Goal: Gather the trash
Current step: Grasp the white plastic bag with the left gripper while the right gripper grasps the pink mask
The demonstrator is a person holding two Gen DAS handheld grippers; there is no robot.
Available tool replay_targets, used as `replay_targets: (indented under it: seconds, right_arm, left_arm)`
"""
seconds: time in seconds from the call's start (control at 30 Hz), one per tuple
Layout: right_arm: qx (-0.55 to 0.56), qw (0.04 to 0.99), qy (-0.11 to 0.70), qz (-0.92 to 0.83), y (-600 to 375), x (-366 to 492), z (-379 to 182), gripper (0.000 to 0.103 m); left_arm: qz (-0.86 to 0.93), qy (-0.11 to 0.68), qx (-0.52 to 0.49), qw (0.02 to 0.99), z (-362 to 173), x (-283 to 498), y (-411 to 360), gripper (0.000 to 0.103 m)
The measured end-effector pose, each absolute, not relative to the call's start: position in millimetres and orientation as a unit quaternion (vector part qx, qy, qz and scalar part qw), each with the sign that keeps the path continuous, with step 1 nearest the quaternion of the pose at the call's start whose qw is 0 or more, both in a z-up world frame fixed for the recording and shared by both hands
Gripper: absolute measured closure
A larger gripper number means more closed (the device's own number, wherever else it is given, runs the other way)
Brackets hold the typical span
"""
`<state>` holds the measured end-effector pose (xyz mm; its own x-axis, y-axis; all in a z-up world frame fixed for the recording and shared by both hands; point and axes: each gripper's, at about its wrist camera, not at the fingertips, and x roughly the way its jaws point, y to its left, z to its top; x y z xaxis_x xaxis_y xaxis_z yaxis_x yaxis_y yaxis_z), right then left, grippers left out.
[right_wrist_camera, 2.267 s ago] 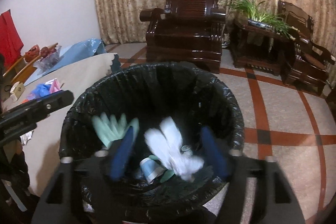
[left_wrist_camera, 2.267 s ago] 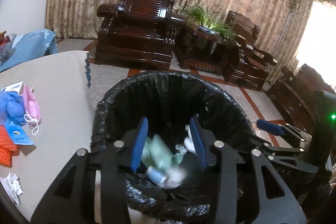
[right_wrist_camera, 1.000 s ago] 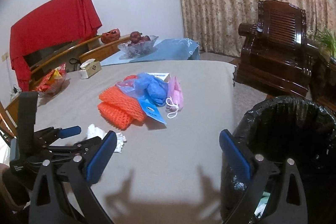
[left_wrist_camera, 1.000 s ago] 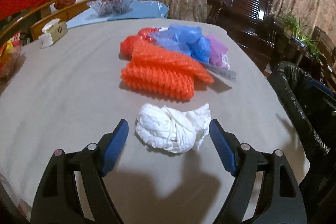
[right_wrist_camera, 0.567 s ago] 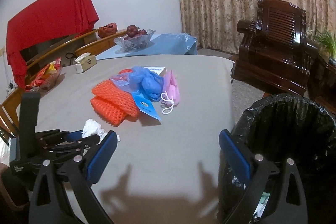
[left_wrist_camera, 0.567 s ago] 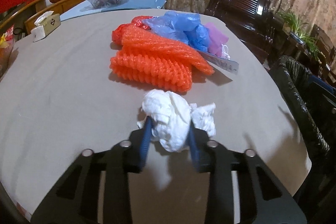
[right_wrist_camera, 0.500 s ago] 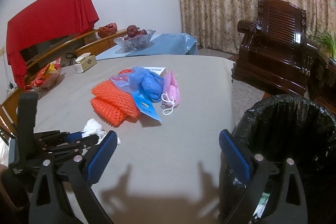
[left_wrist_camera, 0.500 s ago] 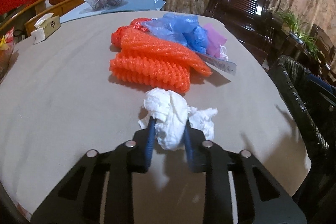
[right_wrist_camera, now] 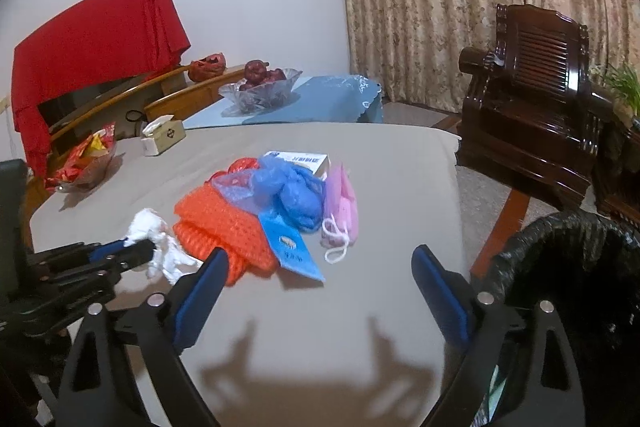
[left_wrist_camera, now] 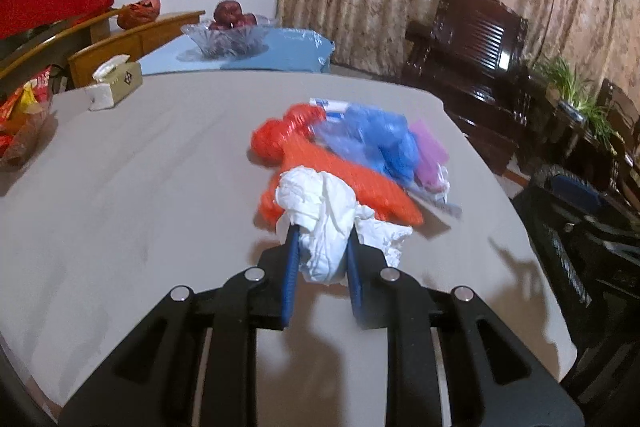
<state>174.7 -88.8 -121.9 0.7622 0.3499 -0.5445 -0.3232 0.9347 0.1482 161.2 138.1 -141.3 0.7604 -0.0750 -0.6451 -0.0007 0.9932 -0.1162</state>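
Observation:
My left gripper (left_wrist_camera: 322,247) is shut on a crumpled white tissue (left_wrist_camera: 320,203) and holds it just above the grey table (left_wrist_camera: 140,187). The right wrist view shows the same tissue (right_wrist_camera: 148,227) in the left gripper (right_wrist_camera: 132,251) at the left. Beyond it lies a pile of trash: orange foam netting (right_wrist_camera: 216,219), a blue plastic bag (right_wrist_camera: 292,191), a pink mask (right_wrist_camera: 342,211) and a blue card (right_wrist_camera: 292,251). My right gripper (right_wrist_camera: 320,259) hangs over the table's near edge, short of the pile. Its jaws are closing and nothing is between them. A black-lined bin (right_wrist_camera: 568,267) stands at the right.
At the table's far left are a tissue box (right_wrist_camera: 162,137) and a bowl of snack packets (right_wrist_camera: 84,159). A glass fruit bowl (right_wrist_camera: 260,87) sits on a blue-covered surface behind. A dark wooden armchair (right_wrist_camera: 532,99) stands beyond the bin.
The left gripper closed on the white tissue and lifted it off the table. The right gripper moved closer to the pile and its jaws narrowed a little.

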Motion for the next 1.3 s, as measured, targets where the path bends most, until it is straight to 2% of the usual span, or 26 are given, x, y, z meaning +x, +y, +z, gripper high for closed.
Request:
replay_targets:
  seconds: [0.3, 0.6, 0.7, 0.77, 0.83, 1.3]
  right_arm:
    - [0.022, 0.939, 0.308, 0.153, -78.8, 232.1, -131.3, 0.032]
    - [0.011, 0.92, 0.36, 0.155, -67.2, 274.7, -163.3, 0.058]
    - [0.011, 0.912, 0.377, 0.161, -64.5, 283.3, -172.6, 0.07]
    - [0.015, 0.906, 0.387, 0.172, -63.3, 288.1, -177.5, 0.087]
    - [0.019, 0.901, 0.394, 0.183, -62.5, 289.5, -180.4, 0.097]
    - [0.043, 0.922, 0.344, 0.174, -88.4, 260.6, -136.3, 0.099]
  left_arm:
    - [-0.017, 0.313, -0.054, 0.948, -127.3, 199.8, 136.1, 0.083]
    - [-0.016, 0.312, -0.056, 0.948, -132.3, 220.2, 136.1, 0.083]
    - [-0.018, 0.314, -0.054, 0.948, -133.4, 221.6, 135.3, 0.083]
    - [-0.018, 0.315, -0.056, 0.947, -133.9, 221.9, 134.2, 0.083]
    - [-0.018, 0.315, -0.057, 0.947, -134.1, 222.1, 133.7, 0.083]
    - [-0.036, 0.298, -0.057, 0.952, -119.1, 214.3, 117.7, 0.083]
